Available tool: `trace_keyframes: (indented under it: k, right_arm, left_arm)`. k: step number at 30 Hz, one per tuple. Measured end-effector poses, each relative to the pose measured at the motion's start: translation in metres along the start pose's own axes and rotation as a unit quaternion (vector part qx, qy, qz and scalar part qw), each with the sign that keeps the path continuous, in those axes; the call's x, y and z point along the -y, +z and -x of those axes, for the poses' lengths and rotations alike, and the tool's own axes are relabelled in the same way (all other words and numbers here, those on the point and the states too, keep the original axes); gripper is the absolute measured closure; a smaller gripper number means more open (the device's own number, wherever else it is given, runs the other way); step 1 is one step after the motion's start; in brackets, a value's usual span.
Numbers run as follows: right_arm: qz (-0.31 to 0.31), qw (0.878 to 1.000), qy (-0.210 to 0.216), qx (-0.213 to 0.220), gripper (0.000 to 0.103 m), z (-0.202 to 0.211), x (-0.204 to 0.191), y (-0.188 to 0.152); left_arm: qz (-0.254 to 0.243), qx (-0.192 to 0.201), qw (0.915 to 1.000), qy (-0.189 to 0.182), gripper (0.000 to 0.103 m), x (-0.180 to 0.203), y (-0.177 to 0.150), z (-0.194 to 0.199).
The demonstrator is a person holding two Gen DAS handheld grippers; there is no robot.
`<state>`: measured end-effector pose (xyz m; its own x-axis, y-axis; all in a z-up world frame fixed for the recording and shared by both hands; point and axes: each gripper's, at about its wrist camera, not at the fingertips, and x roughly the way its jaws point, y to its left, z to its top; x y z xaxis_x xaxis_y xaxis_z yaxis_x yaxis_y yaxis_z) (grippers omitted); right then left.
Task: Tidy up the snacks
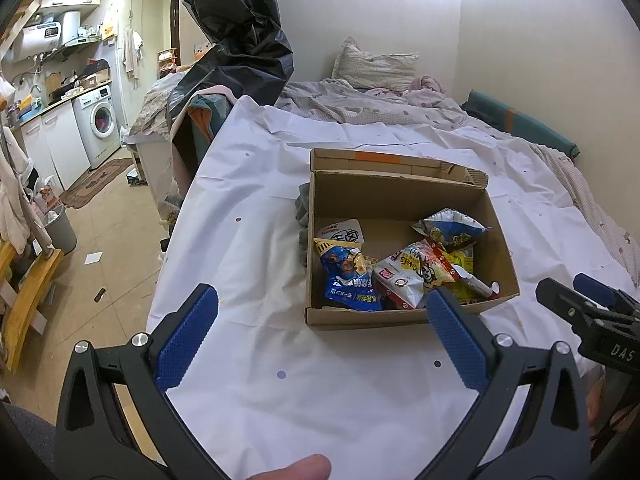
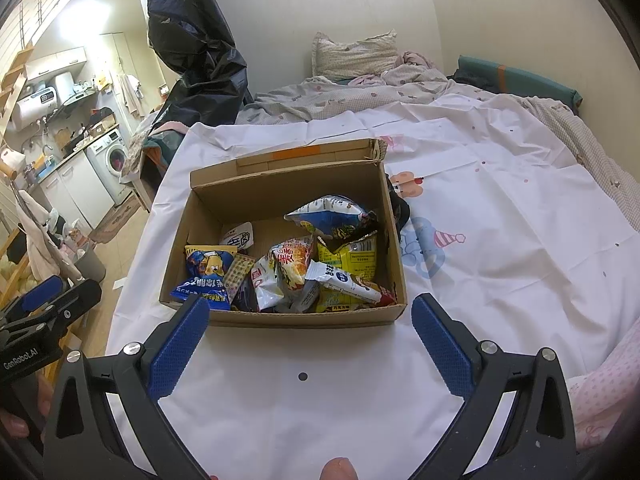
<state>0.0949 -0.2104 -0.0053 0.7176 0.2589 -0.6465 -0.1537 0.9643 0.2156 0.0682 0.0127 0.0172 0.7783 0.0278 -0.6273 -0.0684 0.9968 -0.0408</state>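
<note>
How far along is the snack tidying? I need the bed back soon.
Looks nearly done: the snack packets all lie inside the cardboard box, and none shows loose on the white sheet. Nothing is in hand: the left gripper and right gripper are both open and empty. Left: the packets are jumbled and the box is open.

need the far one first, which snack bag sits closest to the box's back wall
The white-and-blue crumpled bag at the back right of the cardboard box, resting atop the yellow packet. The other bags crowd the front wall; only a small white packet lies similarly far back.
</note>
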Motion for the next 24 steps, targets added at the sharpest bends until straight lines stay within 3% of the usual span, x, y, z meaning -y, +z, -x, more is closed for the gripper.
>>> trace_keyframes:
  k: [24]
  right_arm:
    - [0.006,1.000,-0.004,0.004,0.000,0.0007,0.0005,0.0010]
  left_arm:
    - [-0.002,0.001,1.0000,-0.005,0.000,0.0033,0.0003,0.0025]
